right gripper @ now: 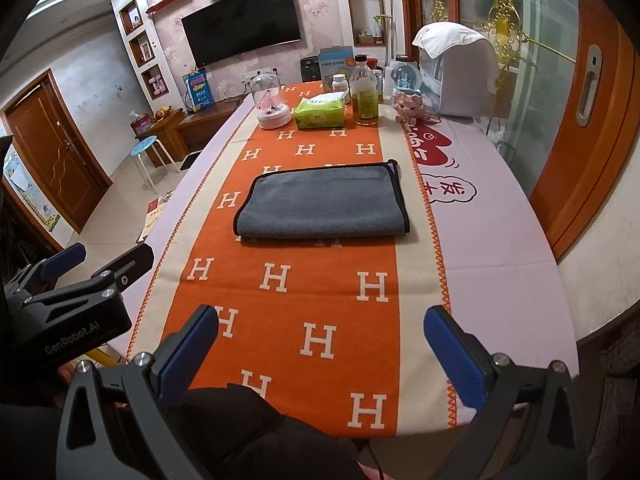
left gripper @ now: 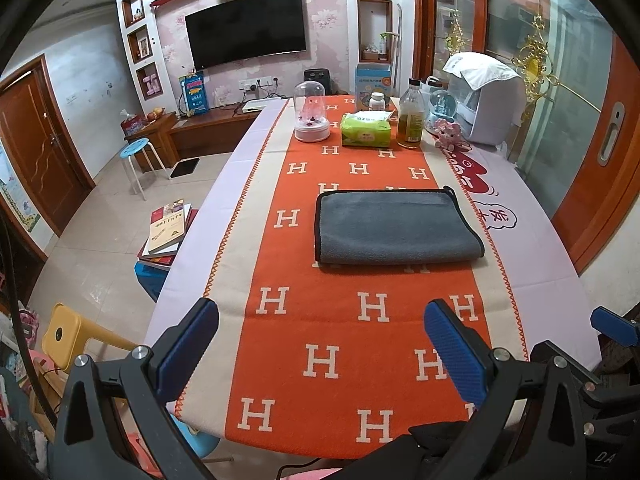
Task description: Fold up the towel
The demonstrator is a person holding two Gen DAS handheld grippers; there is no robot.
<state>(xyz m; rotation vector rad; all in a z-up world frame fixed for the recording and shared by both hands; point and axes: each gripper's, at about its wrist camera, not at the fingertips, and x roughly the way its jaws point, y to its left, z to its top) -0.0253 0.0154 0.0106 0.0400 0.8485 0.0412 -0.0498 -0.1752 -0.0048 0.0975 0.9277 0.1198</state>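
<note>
A grey towel [left gripper: 394, 226] with black edging lies folded flat on the orange H-patterned runner [left gripper: 320, 340] in the middle of the table; it also shows in the right wrist view [right gripper: 324, 206]. My left gripper [left gripper: 320, 344] is open and empty, held above the near end of the table, well short of the towel. My right gripper [right gripper: 320, 348] is open and empty, also near the front edge, apart from the towel. The left gripper also shows at the left of the right wrist view [right gripper: 80, 268].
At the table's far end stand a glass dome ornament [left gripper: 312, 114], a green tissue pack [left gripper: 366, 130], an oil bottle [left gripper: 411, 114], a pink toy [left gripper: 448, 132] and a covered white appliance [left gripper: 484, 96]. Books [left gripper: 166, 228] and stools [left gripper: 138, 152] are to the left of the table.
</note>
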